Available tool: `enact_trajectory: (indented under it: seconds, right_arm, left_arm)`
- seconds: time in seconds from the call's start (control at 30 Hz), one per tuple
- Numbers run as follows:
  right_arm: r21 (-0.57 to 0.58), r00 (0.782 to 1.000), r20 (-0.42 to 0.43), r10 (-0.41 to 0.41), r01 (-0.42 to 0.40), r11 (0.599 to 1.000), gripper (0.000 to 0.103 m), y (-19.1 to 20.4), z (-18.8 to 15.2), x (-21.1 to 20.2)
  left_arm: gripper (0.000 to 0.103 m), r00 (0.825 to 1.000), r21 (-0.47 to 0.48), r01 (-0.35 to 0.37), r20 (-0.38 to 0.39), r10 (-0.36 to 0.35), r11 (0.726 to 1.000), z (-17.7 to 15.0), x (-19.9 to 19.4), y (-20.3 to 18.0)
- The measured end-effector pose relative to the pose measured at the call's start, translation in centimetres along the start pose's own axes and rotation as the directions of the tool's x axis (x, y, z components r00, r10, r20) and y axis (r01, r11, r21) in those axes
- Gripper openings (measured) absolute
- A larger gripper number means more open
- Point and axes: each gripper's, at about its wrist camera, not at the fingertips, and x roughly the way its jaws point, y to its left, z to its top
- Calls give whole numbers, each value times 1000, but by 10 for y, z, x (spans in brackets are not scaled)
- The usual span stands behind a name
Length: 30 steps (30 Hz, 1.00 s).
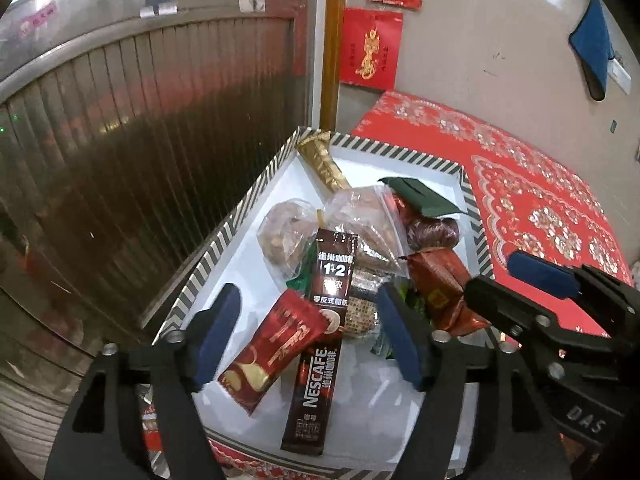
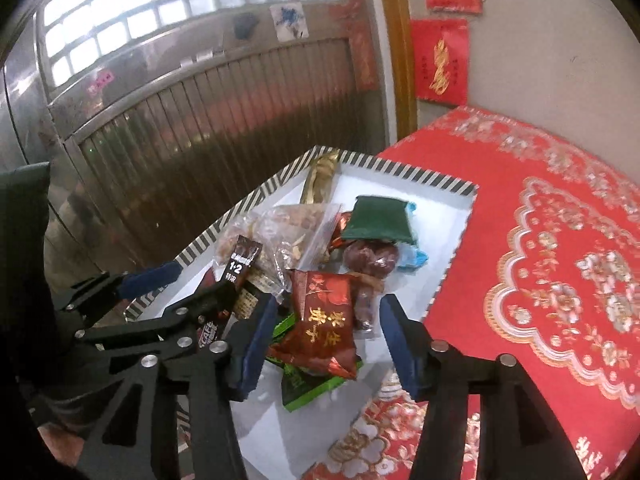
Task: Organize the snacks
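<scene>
A white box with a striped rim (image 1: 224,236) (image 2: 404,168) sits on the red patterned cloth and holds several snacks. A brown Nescafe stick (image 1: 320,344) and a red sachet (image 1: 276,348) lie at its near end. Clear bags of nuts (image 1: 280,232), a gold stick (image 1: 322,160), a dark green pouch (image 1: 420,196) (image 2: 378,220) and a red-brown packet (image 1: 444,284) (image 2: 324,320) lie further in. My left gripper (image 1: 308,332) is open above the Nescafe stick and red sachet. My right gripper (image 2: 324,344) is open above the red-brown packet.
A ribbed metal door (image 1: 160,120) stands left of the box. The red cloth (image 1: 540,208) spreads to the right. A wall with red paper hangings (image 1: 372,48) stands behind. The right gripper's fingers (image 1: 540,272) show in the left view beside the box.
</scene>
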Motion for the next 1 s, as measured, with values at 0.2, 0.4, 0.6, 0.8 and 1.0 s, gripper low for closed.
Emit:
enact_trajectory:
  seconds: [0.2,0.4,0.6,0.8,1.0]
  right_arm:
    - [26,990,118,-77,74,997,74,-7,-12,-30]
    - [50,960,215,-176,169,984,85,-13,-25,-54]
    - [110,956,222,-190,169,979,86,-29,-34,-62]
    - [115,957,222,-190,167,979,86,-31,-39,-61]
    - [107,956,220,-193,173,979,86,-28,-41,-61]
  left_arm:
    - [74,999,-5,11,39,-11,1000,-3,-11,-8]
    - [74,993,20,-32,110,29,999,-5,-27,-22]
    - [82,979,83,-101,186,84,991,-5,-42,-37]
    - [82,984,88,-76,167,61,993,-6,-41,-39]
    - [82,985,75,-76,163,63,994,-7,-40,-37]
